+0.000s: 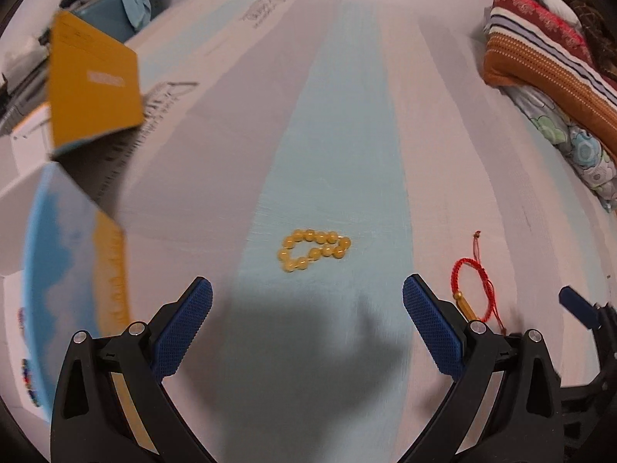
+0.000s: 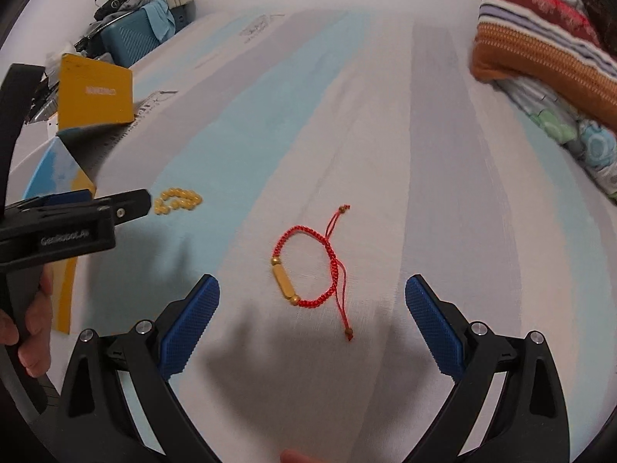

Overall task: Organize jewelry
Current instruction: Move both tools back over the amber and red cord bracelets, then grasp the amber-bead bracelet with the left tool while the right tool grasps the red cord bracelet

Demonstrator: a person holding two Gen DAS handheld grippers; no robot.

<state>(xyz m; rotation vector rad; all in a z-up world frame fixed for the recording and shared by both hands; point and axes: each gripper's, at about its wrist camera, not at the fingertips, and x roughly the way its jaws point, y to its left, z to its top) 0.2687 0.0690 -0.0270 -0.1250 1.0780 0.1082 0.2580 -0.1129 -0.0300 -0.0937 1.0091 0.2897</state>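
Note:
A yellow bead bracelet (image 1: 313,250) lies on the striped sheet just ahead of my open, empty left gripper (image 1: 307,301). It also shows in the right wrist view (image 2: 178,200). A red cord bracelet with a gold tube bead (image 2: 308,270) lies just ahead of my open, empty right gripper (image 2: 312,297). In the left wrist view the red bracelet (image 1: 472,289) sits right of the left gripper's right finger. An open yellow and blue box (image 1: 88,88) stands at the left, lid raised; it also shows in the right wrist view (image 2: 94,92).
Folded blankets and a striped cushion (image 1: 551,58) lie at the right. A teal case (image 2: 131,38) with clutter stands beyond the bed's far left edge. The left gripper's body (image 2: 69,227) reaches in at the left of the right wrist view.

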